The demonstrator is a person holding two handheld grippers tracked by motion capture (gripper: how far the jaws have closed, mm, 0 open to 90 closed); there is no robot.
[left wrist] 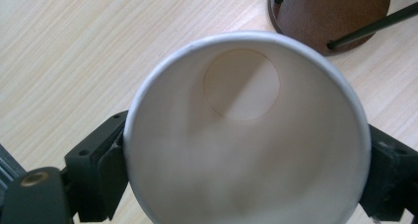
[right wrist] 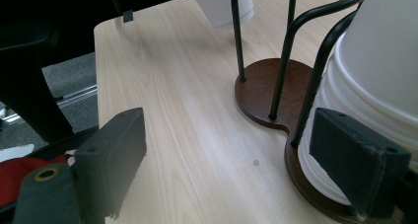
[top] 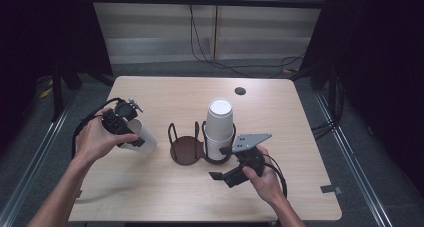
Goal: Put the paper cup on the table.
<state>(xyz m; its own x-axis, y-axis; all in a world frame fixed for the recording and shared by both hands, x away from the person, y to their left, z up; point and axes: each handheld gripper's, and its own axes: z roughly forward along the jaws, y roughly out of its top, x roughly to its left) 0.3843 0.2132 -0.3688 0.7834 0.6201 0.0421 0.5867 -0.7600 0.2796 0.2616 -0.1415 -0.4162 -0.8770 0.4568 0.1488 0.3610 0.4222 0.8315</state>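
A white paper cup point(top: 144, 137) lies tilted over the left part of the wooden table point(top: 150, 187), with my left gripper point(top: 131, 135) shut on its sides near the rim. In the left gripper view I look into the empty cup point(left wrist: 246, 135) and both black jaws rest against its wall. A brown two-slot cup holder point(top: 184, 149) stands mid-table; its left slot is empty and its right slot carries a stack of upside-down white cups point(top: 220, 122). My right gripper point(top: 220, 163) is open beside the stack's base point(right wrist: 340, 135), holding nothing.
A round black cable hole point(top: 240, 91) sits near the table's far edge. A strip of tape point(top: 330, 189) marks the near right corner. Cables trail on the floor behind the table, and dark frames stand on both sides.
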